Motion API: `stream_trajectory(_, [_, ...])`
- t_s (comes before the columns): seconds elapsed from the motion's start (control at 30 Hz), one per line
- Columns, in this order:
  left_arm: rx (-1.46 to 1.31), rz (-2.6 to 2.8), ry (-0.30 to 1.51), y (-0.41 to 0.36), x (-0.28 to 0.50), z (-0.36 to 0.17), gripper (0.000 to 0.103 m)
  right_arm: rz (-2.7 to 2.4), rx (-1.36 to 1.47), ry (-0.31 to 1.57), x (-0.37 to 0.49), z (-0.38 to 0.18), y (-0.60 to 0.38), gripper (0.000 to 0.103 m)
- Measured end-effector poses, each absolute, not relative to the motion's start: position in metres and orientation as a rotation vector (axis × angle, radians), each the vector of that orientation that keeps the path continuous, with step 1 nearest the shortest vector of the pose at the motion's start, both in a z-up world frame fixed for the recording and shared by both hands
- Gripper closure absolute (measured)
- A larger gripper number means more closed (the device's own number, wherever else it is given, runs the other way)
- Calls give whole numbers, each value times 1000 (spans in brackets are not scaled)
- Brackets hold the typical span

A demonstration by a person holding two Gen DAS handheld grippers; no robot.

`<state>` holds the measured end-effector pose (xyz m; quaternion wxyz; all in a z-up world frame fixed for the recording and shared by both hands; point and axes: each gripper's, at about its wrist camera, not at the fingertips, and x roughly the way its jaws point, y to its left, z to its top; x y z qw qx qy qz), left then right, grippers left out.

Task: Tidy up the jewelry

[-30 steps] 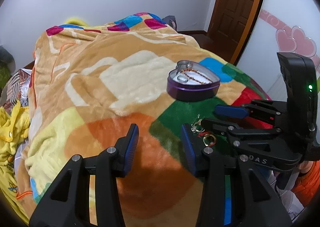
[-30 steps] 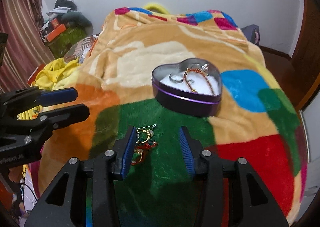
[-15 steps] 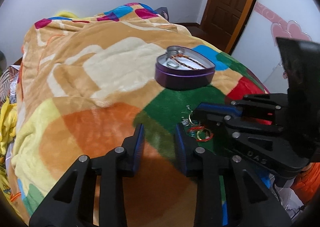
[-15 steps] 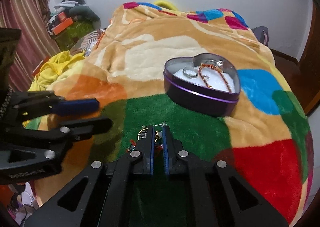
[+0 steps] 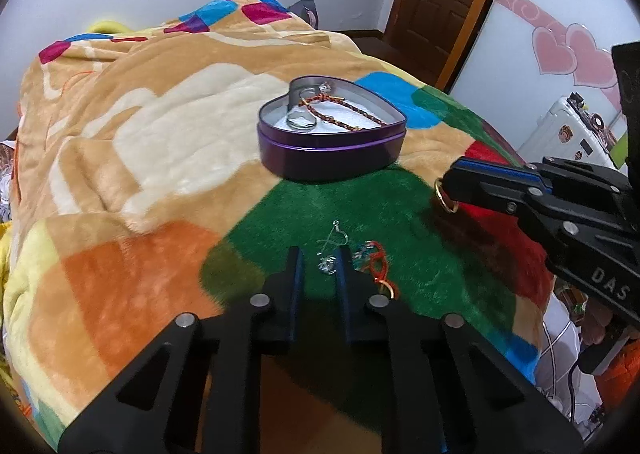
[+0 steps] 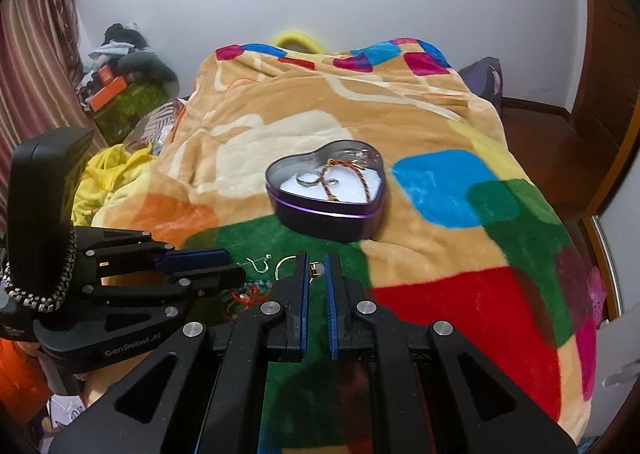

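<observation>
1. My left tongs [image 5: 320, 254] have just been closing and are now narrow. The silver hook earring [image 5: 330, 254] lies between the tips, and I judge it pinched rather than merely straddled.
2. The earring's long axis runs straight ahead of my left tongs, with the charm at the tips and the hook beyond them.
3. My right tongs [image 6: 316, 259] are clamped on a gold hoop earring [image 5: 446, 196], which hangs at the tips clear of the blanket [image 5: 168, 126].
4. The heart-shaped purple tin [image 5: 332, 158] stands open dead ahead of both tongs on the bed. A ring and a braided cord lie inside it.
5. My right tongs look nearer the tin, so that hoop should go forward first.
6. A red cord bracelet [image 5: 378, 266] lies just right of my left tongs, yet to be collected.
</observation>
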<state>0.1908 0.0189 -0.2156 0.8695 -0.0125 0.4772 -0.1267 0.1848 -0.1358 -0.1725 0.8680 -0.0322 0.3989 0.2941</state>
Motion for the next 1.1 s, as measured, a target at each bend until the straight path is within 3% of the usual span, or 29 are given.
stream_trajectory(0.13, [-21,-266,1000,16,192,-217,97,614,-64,830,184,-172,-138,96])
stream_trajectory(1.1, [-27,-283,731,17,204,-115,97,600,-22,667,207,-121,-140,96])
